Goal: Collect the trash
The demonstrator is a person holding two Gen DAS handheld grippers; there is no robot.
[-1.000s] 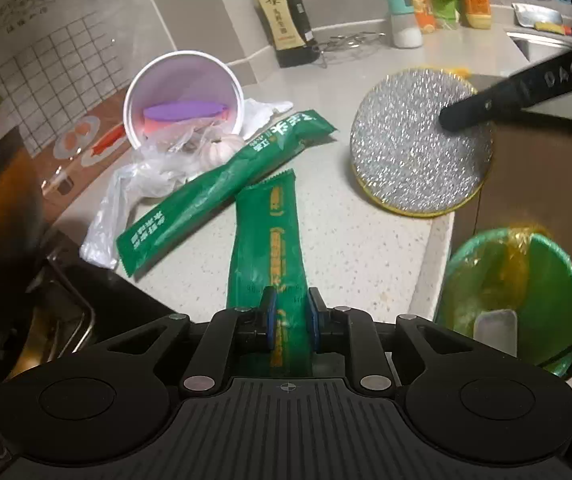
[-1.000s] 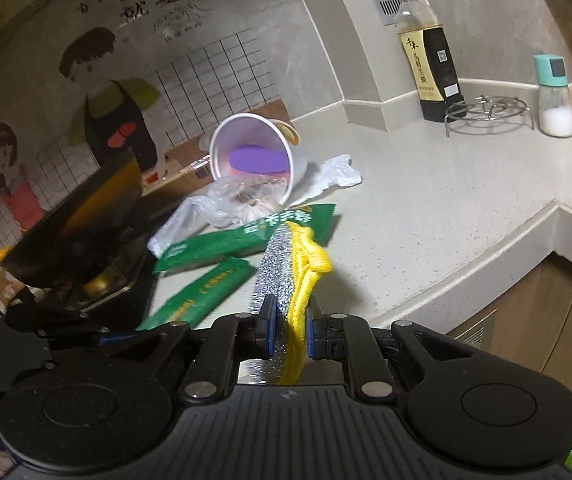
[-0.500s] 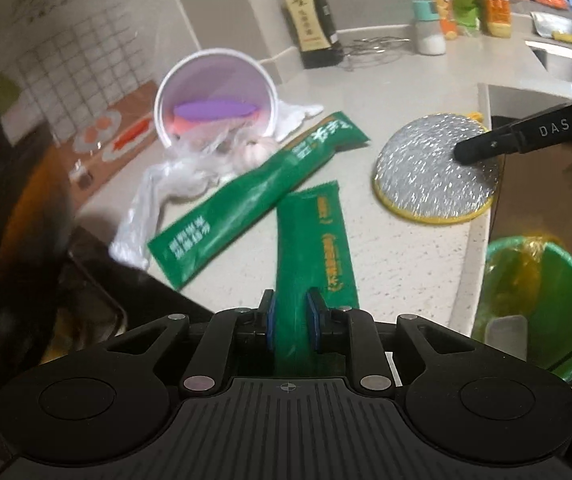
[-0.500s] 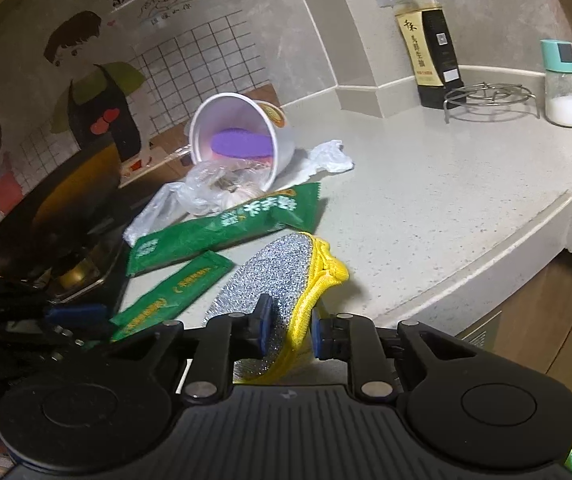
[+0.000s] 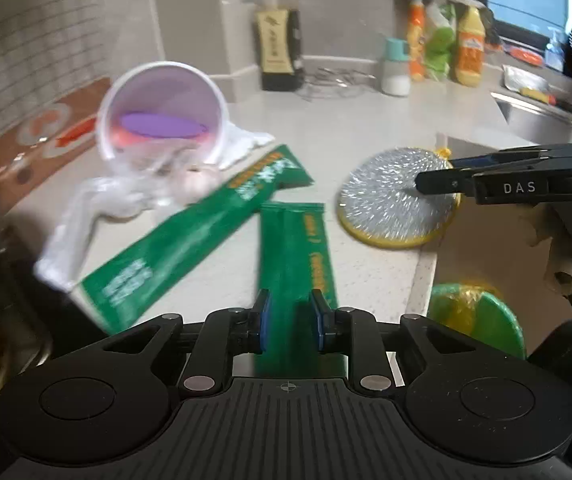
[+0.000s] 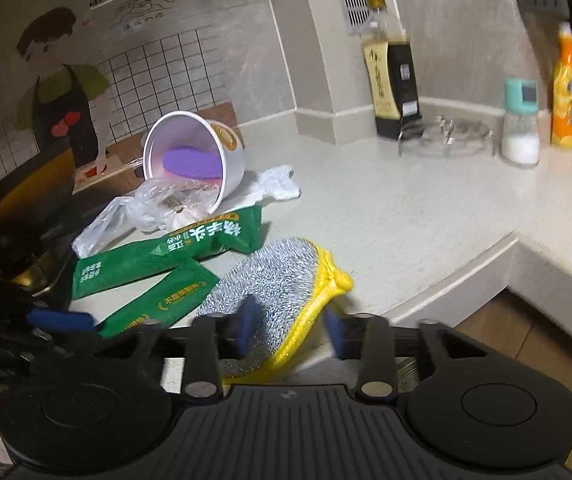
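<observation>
Your left gripper (image 5: 289, 316) has its jaws around the near end of the shorter green wrapper (image 5: 294, 256), a flat, glossy sachet with yellow print lying lengthwise on the pale speckled tabletop (image 5: 366, 128); the jaws have just been opening, and through the blur you cannot tell if the pads still press it. Your right gripper (image 6: 292, 330) stands with jaws apart, having just opened, the round silver scouring pad (image 6: 273, 280) with its yellow rim lying loose between them. A longer green wrapper (image 5: 193, 236) lies beside, near a tipped white cup (image 5: 161, 116).
</observation>
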